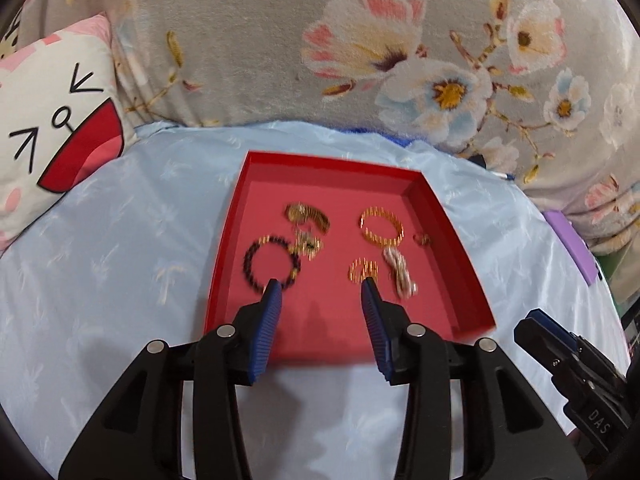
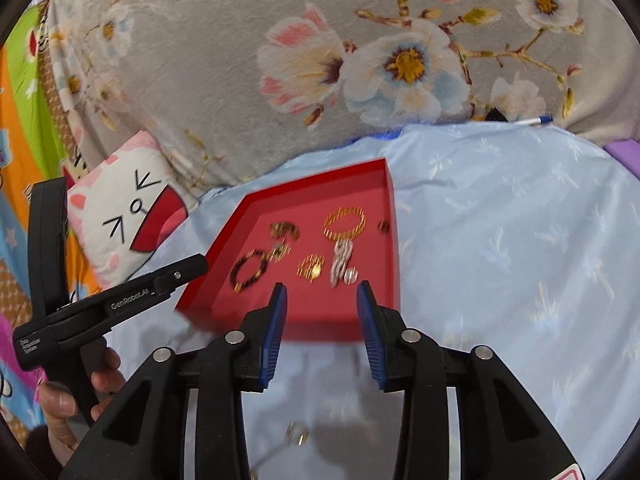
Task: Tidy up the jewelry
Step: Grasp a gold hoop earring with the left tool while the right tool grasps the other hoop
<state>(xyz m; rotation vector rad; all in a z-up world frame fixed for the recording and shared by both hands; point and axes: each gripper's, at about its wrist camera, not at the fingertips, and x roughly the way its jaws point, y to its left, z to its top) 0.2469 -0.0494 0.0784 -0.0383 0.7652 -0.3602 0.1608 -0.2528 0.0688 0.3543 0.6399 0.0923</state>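
The red tray (image 1: 448, 240) rests on a light blue bedsheet (image 1: 120, 260) and holds the jewelry. The left gripper (image 1: 322, 286) has its jaws apart, empty, above the tray's near half; the dark beaded bracelet (image 1: 272, 266) lies at the left jaw tip, a small gold piece (image 1: 363, 270) at the right. The right gripper (image 2: 321, 290) likewise stands with jaws apart, with the silver chain (image 2: 341, 262) just beyond them.

"GenRobot.AI" on left gripper (image 2: 192, 268); "DAS" on right gripper (image 1: 534, 326)
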